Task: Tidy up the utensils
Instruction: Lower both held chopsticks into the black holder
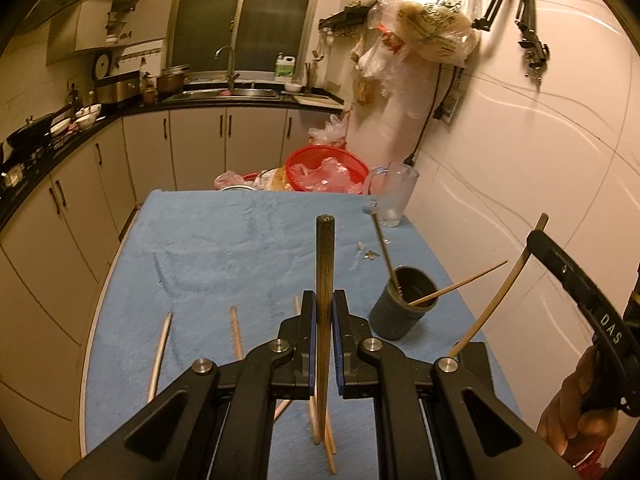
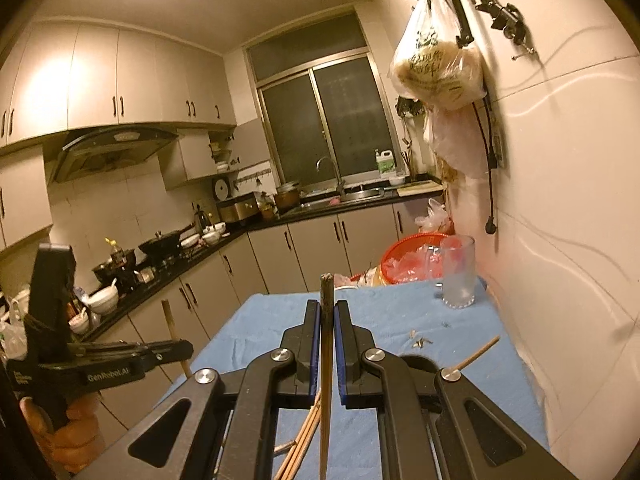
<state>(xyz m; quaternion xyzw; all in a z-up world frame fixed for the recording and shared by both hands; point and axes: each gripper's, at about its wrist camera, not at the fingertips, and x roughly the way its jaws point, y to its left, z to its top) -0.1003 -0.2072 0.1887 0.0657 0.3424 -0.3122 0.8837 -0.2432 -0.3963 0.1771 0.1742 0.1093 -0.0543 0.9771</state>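
Note:
My left gripper is shut on a dark chopstick that stands upright between its pads, above the blue cloth. A dark grey cup stands to its right on the cloth and holds a wooden chopstick and a thin metal utensil. Several wooden chopsticks lie loose on the cloth near the front. My right gripper is shut on another dark chopstick, held upright. It shows at the right of the left wrist view, above and right of the cup.
The table with the blue cloth runs along the white tiled wall on the right. A clear glass jug and a red basket stand at its far end. Small scraps lie behind the cup. Kitchen cabinets run along the left.

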